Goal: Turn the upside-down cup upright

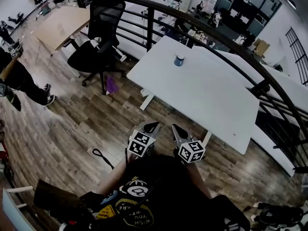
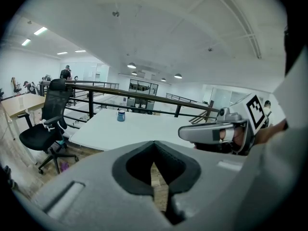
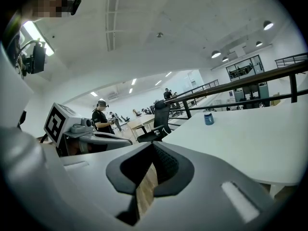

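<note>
Cup (image 1: 179, 60), small, blue, with a paler band near its top, standing alone on the far part of a white rectangular desk (image 1: 211, 105), close to the far edge. Too small to tell which end is up. Well apart from both tools, touched by neither.

From the left in the head view: dark-trousered legs of a person (image 1: 21, 81) at the picture's edge, on a brown wood-plank floor (image 1: 62, 124). Further back, a pale wooden table (image 1: 62, 25). Next, a black swivel office chair (image 1: 98, 44) beside the desk's left corner, with a small purple object (image 1: 111, 84) on the floor by its base. Nearer the camera, a black cord loop (image 1: 102, 156) lying on the planks.

Low in the middle, left tool (image 1: 153, 125), grey with a black-and-white marker cube, jaws pressed together, nothing between them, only floor showing through the slot behind the tips. Just beside it, right tool (image 1: 174, 128), same build, jaws likewise together and empty. Both held side by side short of the desk's near edge, pointing toward the desk, tips close but not touching.

Behind the desk, a dark metal railing (image 1: 150, 28) curving from upper left down toward the right edge.
</note>
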